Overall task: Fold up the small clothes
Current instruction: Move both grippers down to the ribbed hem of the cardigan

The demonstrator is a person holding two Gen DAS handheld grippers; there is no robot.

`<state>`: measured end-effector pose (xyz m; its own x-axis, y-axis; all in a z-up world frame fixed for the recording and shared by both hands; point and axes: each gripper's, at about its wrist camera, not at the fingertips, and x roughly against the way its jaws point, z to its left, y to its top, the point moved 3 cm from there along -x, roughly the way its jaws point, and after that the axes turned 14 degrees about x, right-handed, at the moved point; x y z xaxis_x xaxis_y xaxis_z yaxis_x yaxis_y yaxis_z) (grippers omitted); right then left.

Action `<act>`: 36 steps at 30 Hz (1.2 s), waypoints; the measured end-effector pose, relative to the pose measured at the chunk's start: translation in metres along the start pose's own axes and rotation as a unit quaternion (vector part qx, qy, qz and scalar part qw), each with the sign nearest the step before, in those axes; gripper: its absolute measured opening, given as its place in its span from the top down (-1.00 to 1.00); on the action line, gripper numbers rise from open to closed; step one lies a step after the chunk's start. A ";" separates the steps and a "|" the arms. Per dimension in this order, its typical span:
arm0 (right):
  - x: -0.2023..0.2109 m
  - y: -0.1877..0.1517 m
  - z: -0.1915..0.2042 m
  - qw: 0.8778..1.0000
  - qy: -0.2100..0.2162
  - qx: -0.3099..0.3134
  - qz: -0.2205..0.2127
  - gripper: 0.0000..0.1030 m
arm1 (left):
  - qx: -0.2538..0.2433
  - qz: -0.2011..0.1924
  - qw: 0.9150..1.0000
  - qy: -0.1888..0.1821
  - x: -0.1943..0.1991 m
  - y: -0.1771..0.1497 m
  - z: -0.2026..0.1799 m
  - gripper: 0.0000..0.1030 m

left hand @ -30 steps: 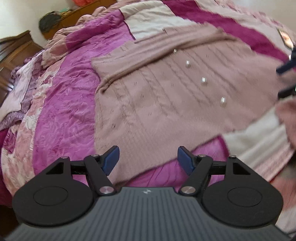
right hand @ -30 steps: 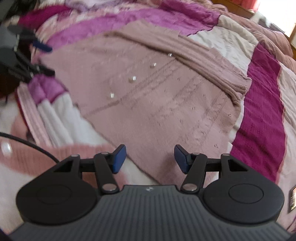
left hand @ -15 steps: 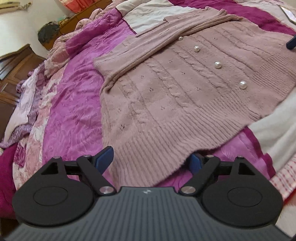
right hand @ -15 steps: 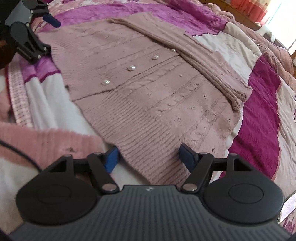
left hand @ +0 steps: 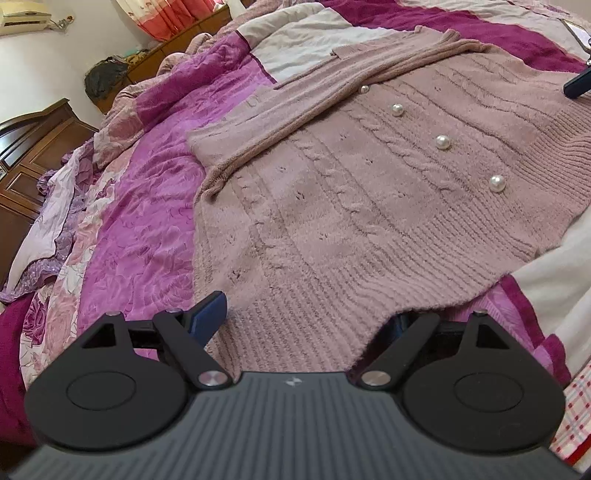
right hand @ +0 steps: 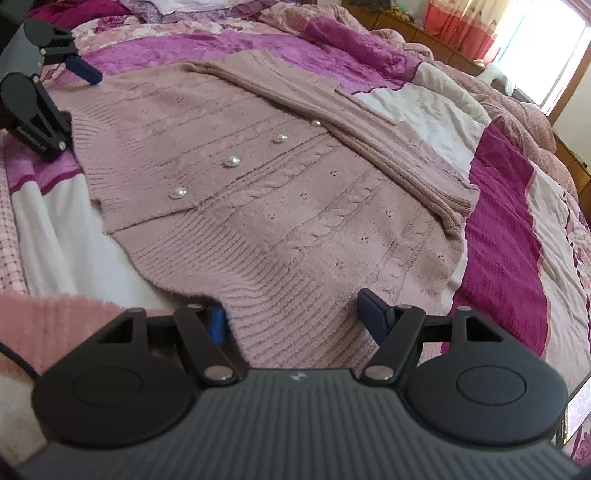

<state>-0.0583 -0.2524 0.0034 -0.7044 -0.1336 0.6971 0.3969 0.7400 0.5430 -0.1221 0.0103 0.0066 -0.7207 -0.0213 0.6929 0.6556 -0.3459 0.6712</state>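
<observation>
Two claws gaping, left claw point(left hand: 303, 317), right claw point(right hand: 293, 314), astride pink cardigan point(left hand: 369, 206) hem

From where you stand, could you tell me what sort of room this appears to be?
Most likely a bedroom. A pink cardigan lies spread on a bed covered by a magenta patchwork quilt, with a dark wooden dresser beside it and curtains at a bright window.

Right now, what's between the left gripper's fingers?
The cardigan's ribbed hem lies between the open left gripper's fingers, which have just been opening; its corner drapes over the right-hand finger. Left wrist view.
</observation>
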 end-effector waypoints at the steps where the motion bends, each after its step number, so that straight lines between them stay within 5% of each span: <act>1: 0.000 -0.001 0.000 1.000 -0.002 -0.004 -0.002 -0.37 | 0.001 -0.003 1.000 0.001 0.000 -0.001 0.000 -0.70; 30: 0.001 -0.011 -0.001 0.998 -0.011 -0.058 -0.018 -0.31 | 0.031 -0.008 0.999 0.001 0.002 -0.002 0.002 -0.69; 34: 0.005 -0.010 -0.003 0.998 -0.021 -0.059 -0.026 0.08 | 0.000 -0.029 1.000 0.004 0.006 -0.004 -0.005 -0.55; 36: 0.007 -0.010 -0.005 0.997 -0.023 -0.063 -0.030 0.25 | -0.005 -0.034 0.999 -0.005 0.007 -0.004 -0.009 -0.29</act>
<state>-0.0645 -0.2640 0.0052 -0.7545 -0.1430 0.6405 0.4213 0.6428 0.6398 -0.1324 0.0031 0.0065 -0.7607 0.0117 0.6490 0.6033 -0.3562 0.7135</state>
